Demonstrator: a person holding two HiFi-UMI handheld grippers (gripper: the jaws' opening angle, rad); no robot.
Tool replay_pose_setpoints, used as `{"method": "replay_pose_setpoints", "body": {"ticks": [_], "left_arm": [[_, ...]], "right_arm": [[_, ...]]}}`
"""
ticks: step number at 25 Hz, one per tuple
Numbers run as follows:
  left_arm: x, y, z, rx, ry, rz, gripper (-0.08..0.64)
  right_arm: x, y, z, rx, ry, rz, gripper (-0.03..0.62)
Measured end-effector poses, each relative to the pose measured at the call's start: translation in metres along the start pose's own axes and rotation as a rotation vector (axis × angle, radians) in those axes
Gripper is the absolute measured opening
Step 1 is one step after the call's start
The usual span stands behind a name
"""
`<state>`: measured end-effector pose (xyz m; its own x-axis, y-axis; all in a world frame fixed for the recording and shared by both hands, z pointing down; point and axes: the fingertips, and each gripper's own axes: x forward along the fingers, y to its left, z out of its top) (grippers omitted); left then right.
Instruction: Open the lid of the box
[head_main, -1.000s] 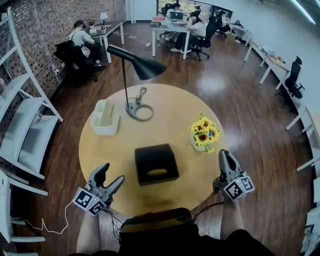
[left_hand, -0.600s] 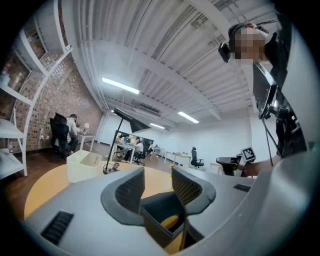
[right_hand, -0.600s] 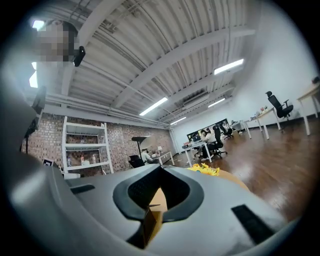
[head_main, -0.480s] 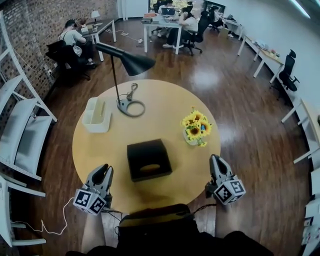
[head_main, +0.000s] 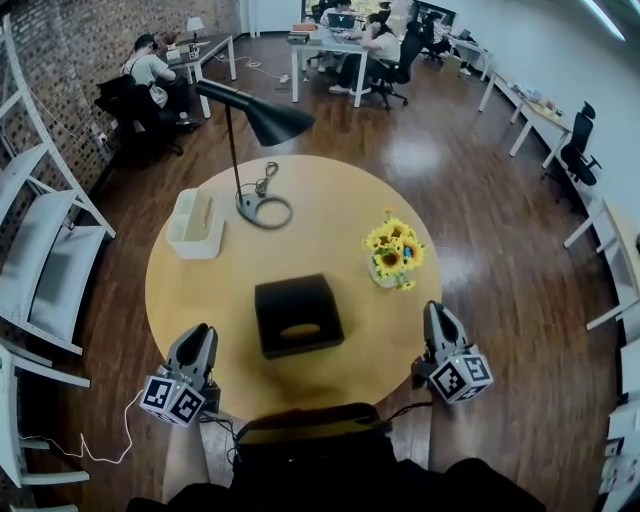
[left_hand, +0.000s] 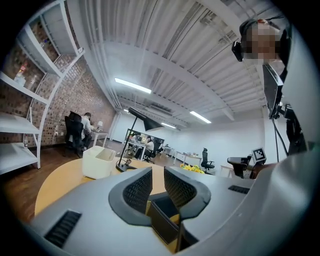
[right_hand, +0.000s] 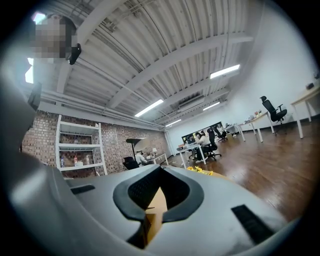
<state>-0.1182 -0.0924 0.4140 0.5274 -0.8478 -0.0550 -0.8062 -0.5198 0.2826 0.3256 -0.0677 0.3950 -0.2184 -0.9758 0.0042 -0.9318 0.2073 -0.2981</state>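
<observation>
"Is the lid up yet?"

"No. The flat black square box (head_main: 297, 315) sits closed on the round yellow table (head_main: 330, 200), ahead of and between the left gripper (head_main: 197, 336) and right gripper (head_main: 437, 313), apart from both. Both pairs of jaws are pressed together, empty."

"Next?"

"I'd guess one spreads, then reaches forward for the lid's edge."

No word, brand name or number can be read anywhere. The only printed marks are black-and-white square patterns (codes, not letters) on the cubes of the left gripper (head_main: 201, 333) and the right gripper (head_main: 434, 310). Both cubes are at the near edge of the round table (head_main: 330, 200), one on each side of the black box (head_main: 297, 315). The box's top shows no label. The screens on the desks beyond the table are too small to read.
</observation>
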Motion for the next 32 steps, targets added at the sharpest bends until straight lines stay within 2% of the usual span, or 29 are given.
{"method": "replay_pose_setpoints", "body": {"ticks": [6,12,24,32], "left_arm": [[-0.002,-0.003,-0.003,-0.012,0.003,0.002,0.066],[-0.004,-0.008,-0.004,0.034,-0.001,0.004,0.066],[-0.016,0.010,-0.009,-0.017,-0.025,0.044,0.066],[-0.014,0.015,-0.022,-0.032,0.016,0.053,0.066]], "right_arm": [[-0.002,0.004,-0.008,0.005,0.023,0.008,0.002],[0.001,0.005,-0.009,0.001,0.022,0.017,0.000],[0.007,0.019,-0.020,-0.002,0.044,0.034,0.000],[0.011,0.021,-0.027,0.004,0.062,0.037,0.000]]}}
